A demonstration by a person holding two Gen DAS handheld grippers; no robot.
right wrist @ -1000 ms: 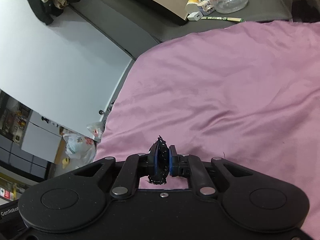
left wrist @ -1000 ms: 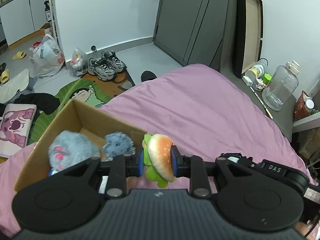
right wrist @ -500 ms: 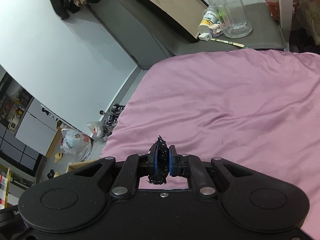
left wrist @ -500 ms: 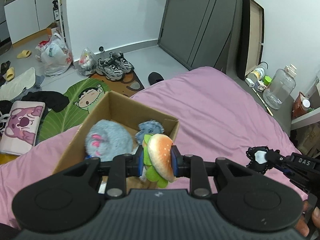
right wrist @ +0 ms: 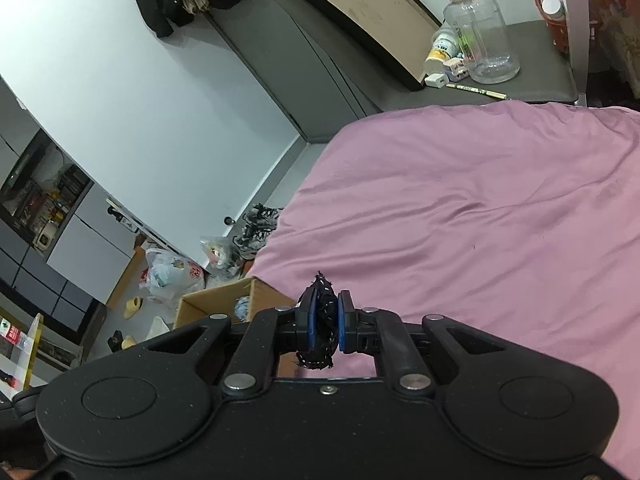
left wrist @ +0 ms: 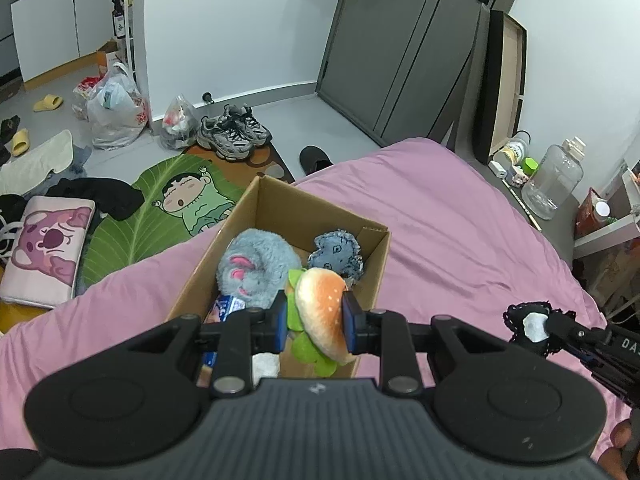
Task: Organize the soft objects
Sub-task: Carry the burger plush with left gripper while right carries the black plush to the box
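My left gripper (left wrist: 315,322) is shut on a plush hamburger (left wrist: 320,312) with a tan bun and green lettuce, held over the near end of an open cardboard box (left wrist: 272,204) on the pink bed. Inside the box lie a grey plush with pink ears (left wrist: 256,268) and a small blue-grey plush (left wrist: 338,252). My right gripper (right wrist: 323,326) is shut on a small black fuzzy soft toy (right wrist: 322,316); in the left wrist view the toy (left wrist: 530,326) shows a white patch and hangs right of the box. The box corner also shows in the right wrist view (right wrist: 216,300).
The pink bedsheet (left wrist: 440,232) spreads right of the box. Beyond the bed edge are sneakers (left wrist: 232,132), plastic bags (left wrist: 114,116), a leaf-shaped rug (left wrist: 160,208) and a pink cushion (left wrist: 44,248). A water jug (left wrist: 552,184) stands on a grey side table.
My left gripper has risen and moved back, so more of the box shows under the hamburger. My right gripper with the black toy has swung left toward the box.
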